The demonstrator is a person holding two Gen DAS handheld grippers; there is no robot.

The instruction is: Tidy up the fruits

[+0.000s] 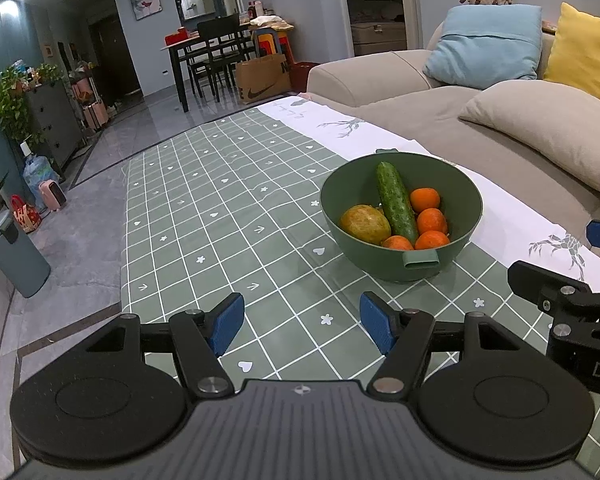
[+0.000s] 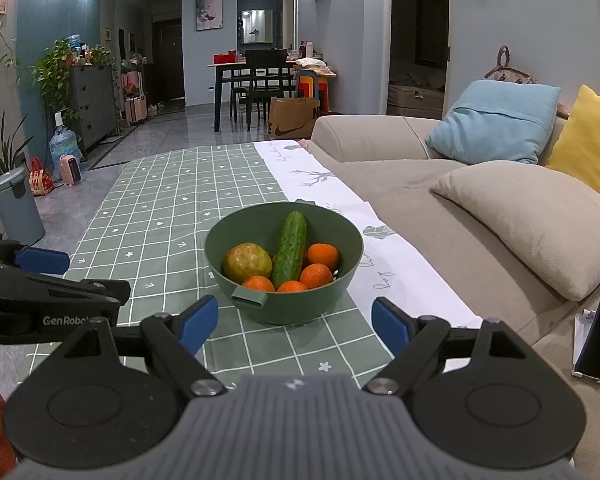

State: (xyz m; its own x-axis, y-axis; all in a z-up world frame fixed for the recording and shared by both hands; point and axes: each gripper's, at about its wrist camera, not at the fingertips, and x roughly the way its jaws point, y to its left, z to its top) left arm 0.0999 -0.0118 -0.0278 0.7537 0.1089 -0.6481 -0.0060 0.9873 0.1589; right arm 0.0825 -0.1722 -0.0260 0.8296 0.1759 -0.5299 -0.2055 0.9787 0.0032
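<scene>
A green bowl [image 1: 400, 176] stands on the checked tablecloth [image 1: 220, 220]. It holds a cucumber [image 1: 396, 202], a yellow-green round fruit [image 1: 365, 224] and several oranges [image 1: 432, 221]. My left gripper [image 1: 302, 326] is open and empty, just short of the bowl and to its left. In the right wrist view the bowl [image 2: 260, 220] sits straight ahead with the cucumber [image 2: 290, 248], the round fruit [image 2: 248, 262] and the oranges [image 2: 316, 276]. My right gripper [image 2: 294, 326] is open and empty, its fingers flanking the bowl's near rim.
A beige sofa [image 1: 480, 128] with blue [image 1: 486, 40] and yellow [image 1: 588, 52] cushions runs along the table's right side. A grey bin [image 1: 12, 252] stands on the floor at left. A dining table with chairs [image 2: 260, 76] is at the back.
</scene>
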